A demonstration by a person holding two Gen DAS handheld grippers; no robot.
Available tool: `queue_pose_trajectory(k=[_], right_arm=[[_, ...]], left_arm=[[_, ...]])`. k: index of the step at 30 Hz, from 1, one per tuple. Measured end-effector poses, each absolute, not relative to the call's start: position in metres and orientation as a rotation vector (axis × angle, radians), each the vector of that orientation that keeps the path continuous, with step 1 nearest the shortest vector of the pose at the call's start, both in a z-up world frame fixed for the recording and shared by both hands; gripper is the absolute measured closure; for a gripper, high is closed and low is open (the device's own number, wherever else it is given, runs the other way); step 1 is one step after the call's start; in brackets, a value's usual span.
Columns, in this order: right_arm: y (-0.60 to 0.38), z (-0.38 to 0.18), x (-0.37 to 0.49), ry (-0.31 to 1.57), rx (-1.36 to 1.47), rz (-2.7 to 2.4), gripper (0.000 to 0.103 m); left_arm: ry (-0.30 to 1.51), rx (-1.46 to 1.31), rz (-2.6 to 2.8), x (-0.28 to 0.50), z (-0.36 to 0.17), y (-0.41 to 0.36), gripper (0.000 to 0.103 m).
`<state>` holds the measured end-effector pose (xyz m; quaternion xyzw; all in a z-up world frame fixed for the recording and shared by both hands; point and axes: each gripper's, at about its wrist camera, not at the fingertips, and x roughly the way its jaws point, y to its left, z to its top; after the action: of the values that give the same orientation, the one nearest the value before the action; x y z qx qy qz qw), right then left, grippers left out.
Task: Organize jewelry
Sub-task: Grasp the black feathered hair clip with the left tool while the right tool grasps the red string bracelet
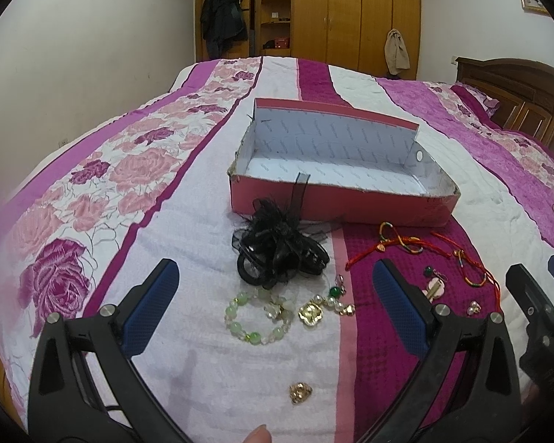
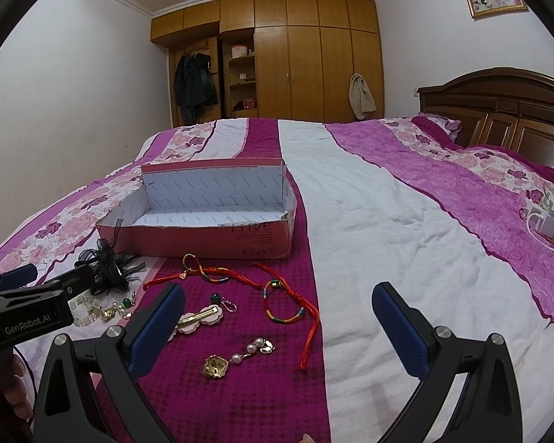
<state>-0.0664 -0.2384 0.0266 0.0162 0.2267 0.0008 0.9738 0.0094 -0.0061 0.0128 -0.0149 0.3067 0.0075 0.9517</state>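
A shallow pink cardboard box (image 1: 336, 206) with white lining sits on a purple floral quilted bedspread (image 2: 387, 203). Both the left gripper (image 1: 277, 295) and right gripper (image 2: 277, 313) hover with jaws spread wide, empty.

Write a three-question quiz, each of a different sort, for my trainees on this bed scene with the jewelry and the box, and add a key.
1. True or false: the pink box already holds jewelry.
2. Multiple choice: what lies between the open fingers of the left gripper? A) green bead bracelet B) red cord bracelet C) charger
3. Fill in: the black hair clip lies just in front of the ____.

Key: 1 false, the box looks empty. 2 A. 3 box.
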Motion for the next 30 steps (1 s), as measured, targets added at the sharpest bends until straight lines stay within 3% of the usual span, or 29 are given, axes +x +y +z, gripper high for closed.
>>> queue_pose_trajectory(k=[19, 23, 30], right_arm=[[-0.258, 0.016, -0.012, 0.643, 0.096, -0.012, 0.0], [-0.258, 0.009, 0.003, 0.708, 0.095, -0.001, 0.001], [-0.256, -0.01, 0.022, 0.824, 0.096, 0.028, 0.018]], left_arm=[[0.796, -0.054, -0.018, 0.074, -0.011, 0.003, 0.006], [0.834, -0.047, -0.023, 0.082, -0.019, 0.002, 0.014], [0.881, -0.07, -0.085, 0.091, -0.028, 0.002, 0.034]])
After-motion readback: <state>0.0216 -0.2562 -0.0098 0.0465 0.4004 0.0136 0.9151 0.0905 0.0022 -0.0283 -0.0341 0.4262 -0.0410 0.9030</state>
